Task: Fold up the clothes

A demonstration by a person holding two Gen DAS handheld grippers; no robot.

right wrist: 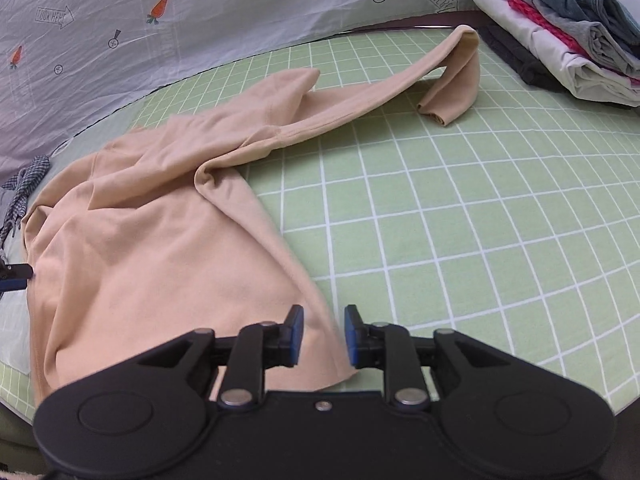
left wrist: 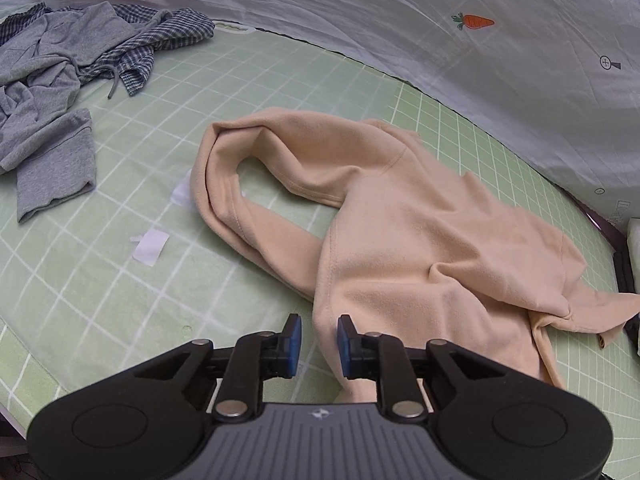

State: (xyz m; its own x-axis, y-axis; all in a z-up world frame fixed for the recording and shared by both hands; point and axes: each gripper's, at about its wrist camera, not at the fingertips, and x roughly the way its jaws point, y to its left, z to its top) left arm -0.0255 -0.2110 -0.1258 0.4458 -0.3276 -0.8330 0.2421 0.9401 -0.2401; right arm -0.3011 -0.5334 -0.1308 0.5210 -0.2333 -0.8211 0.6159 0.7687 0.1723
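Note:
A peach long-sleeved top [left wrist: 420, 236] lies crumpled on the green checked mat [left wrist: 140, 280]. In the left wrist view one sleeve loops back toward the far left. My left gripper [left wrist: 319, 340] is open, its blue pads straddling the near left hem edge of the top. In the right wrist view the same top [right wrist: 160, 240] spreads to the left, with a sleeve [right wrist: 452, 76] stretched to the far right and bent over. My right gripper [right wrist: 324, 336] is open around the near right hem corner. Cloth lies between both pairs of pads, ungripped.
A heap of grey and checked clothes [left wrist: 60, 80] sits at the far left of the mat. A stack of folded clothes [right wrist: 568, 32] stands at the far right. White tape pieces [left wrist: 150, 246] lie on the mat. A grey carrot-print sheet [right wrist: 200, 20] hangs behind.

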